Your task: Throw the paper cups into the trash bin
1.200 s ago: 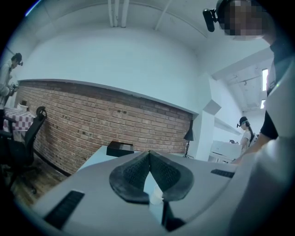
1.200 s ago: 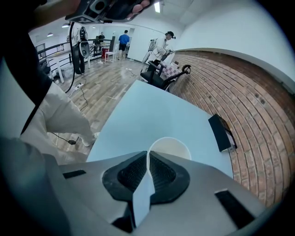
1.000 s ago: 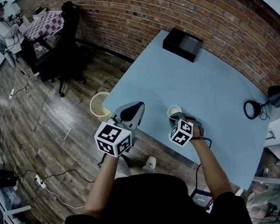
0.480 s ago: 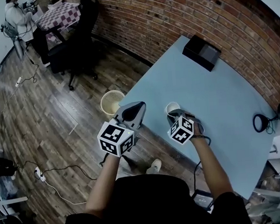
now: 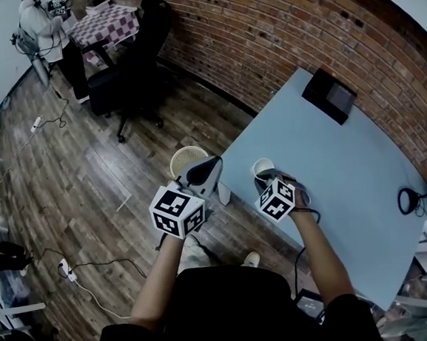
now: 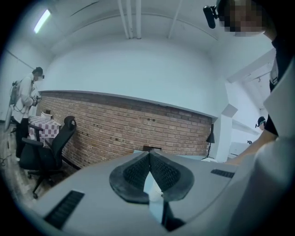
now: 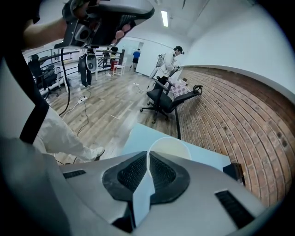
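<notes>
Nothing binned yet — right gripper pinches a paper cup by its wall, left gripper seemingly clamps a second cup — trash bin lies just beyond

Readable text: none in any view.
Black-and-white marker cube on the left gripper: square code patterns only, no letters or digits.
Matching marker cube on the right gripper: the same kind of pattern.
White paper cup: plain wall.
Flat black box on the pale blue table: any print too small to tell.
</notes>
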Motion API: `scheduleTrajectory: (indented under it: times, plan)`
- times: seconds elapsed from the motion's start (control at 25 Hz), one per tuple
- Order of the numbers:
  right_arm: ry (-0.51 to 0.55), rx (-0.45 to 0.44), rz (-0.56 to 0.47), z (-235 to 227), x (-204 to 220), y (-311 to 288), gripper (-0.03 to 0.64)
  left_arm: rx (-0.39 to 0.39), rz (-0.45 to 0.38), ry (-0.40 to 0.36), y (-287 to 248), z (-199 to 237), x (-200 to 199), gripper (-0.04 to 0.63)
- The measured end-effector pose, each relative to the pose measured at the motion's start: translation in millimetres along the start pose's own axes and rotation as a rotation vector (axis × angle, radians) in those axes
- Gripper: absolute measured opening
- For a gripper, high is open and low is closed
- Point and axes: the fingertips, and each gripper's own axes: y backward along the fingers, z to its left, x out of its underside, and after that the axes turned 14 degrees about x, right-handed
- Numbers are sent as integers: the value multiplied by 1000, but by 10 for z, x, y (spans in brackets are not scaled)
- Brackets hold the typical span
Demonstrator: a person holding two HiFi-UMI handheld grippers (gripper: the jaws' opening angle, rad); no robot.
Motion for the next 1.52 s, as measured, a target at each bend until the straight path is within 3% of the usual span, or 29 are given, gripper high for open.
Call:
scheduleTrajectory:
  times: [0.6, 1.08, 1.52]
  plan:
    - [9, -26, 5, 82, -1095, -587, 21, -25, -57, 41, 692, 1139, -199, 6]
    - [4, -35, 36, 410, -1860, -973, 21, -34, -87, 94, 1382, 1962, -140, 6]
    - [-23, -71, 15, 352, -2272, -1316, 21, -58, -67, 143, 1471, 2491, -42, 5]
